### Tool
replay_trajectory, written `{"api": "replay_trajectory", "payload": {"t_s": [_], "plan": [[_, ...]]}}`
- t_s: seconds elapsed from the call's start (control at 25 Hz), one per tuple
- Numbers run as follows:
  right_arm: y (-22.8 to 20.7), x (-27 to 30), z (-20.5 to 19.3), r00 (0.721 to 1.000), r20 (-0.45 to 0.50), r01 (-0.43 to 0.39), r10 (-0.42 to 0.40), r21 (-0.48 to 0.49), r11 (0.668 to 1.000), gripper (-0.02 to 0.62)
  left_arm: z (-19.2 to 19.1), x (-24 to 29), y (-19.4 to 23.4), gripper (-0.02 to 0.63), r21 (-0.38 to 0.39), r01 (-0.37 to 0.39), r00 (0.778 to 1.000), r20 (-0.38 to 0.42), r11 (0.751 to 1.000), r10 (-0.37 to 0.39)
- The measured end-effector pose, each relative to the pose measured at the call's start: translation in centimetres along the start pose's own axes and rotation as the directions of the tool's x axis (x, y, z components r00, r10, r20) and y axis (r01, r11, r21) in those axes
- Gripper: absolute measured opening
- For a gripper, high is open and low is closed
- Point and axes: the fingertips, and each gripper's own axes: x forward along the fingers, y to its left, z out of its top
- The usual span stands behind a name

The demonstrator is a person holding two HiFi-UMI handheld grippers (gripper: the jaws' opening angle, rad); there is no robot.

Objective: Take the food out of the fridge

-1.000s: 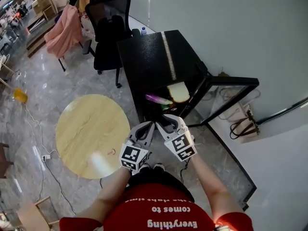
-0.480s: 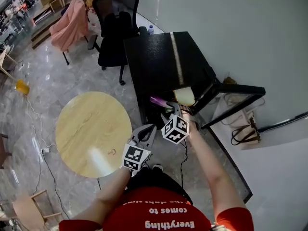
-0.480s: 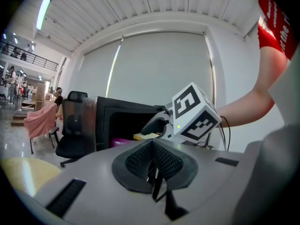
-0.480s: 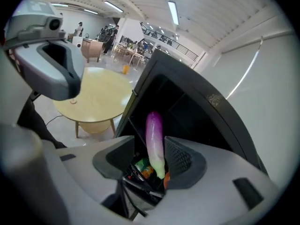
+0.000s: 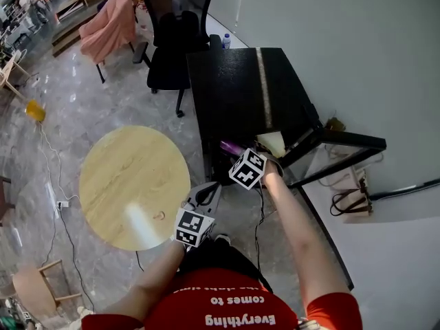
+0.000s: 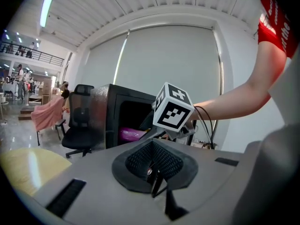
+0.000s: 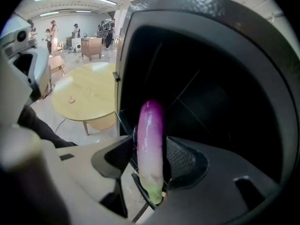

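Note:
A black mini fridge (image 5: 237,88) stands with its glass door (image 5: 340,158) swung open to the right. Inside lie a purple eggplant (image 5: 231,147) and a pale slice of bread (image 5: 273,141). My right gripper (image 5: 242,154) reaches into the opening. In the right gripper view the eggplant (image 7: 151,139) lies lengthwise between its fingers (image 7: 183,159); the jaws have just been opening and stand open around it. My left gripper (image 5: 207,194) hangs shut and empty near my body, in front of the fridge; its view shows the eggplant (image 6: 130,134) behind the right gripper's marker cube (image 6: 172,110).
A round wooden table (image 5: 134,184) stands left of the fridge. Behind it are a black office chair (image 5: 173,29) and a chair draped in pink cloth (image 5: 110,25). A small bottle (image 5: 226,41) sits on the fridge top. Cables (image 5: 349,194) lie by the wall.
My right gripper has left its place beside the left one and moved forward and down into the fridge opening, around the eggplant. The left gripper has sunk slightly.

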Motion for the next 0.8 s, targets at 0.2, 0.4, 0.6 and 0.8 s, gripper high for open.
{"api": "replay_trajectory", "payload": {"t_s": [0.2,0.4,0.6,0.8], "plan": [[-0.1,0.7,-0.3,0.998,-0.025,-0.059,0.059,0.006,0.998,0.206,-0.6,-0.3,0.7,0.0,-0.018,-0.022,1.0,-0.006,1.0,0.021],[0.2,0.5,-0.1,0.995,-0.01,-0.094,0.095,0.027,0.995,0.184,-1.0,-0.6,1.2,0.0,-0.033,-0.03,0.999,-0.017,0.999,0.03],[0.7,-0.2,-0.2,0.992,-0.011,-0.12,0.122,0.085,0.989,0.183,-0.8,-1.1,1.5,0.0,-0.034,-0.034,0.999,-0.013,0.999,0.034],[2.1,-1.8,-0.4,0.992,0.011,-0.125,0.124,0.104,0.987,0.181,-0.3,-1.8,1.7,0.0,-0.029,-0.04,0.999,0.006,0.999,0.04]]}}
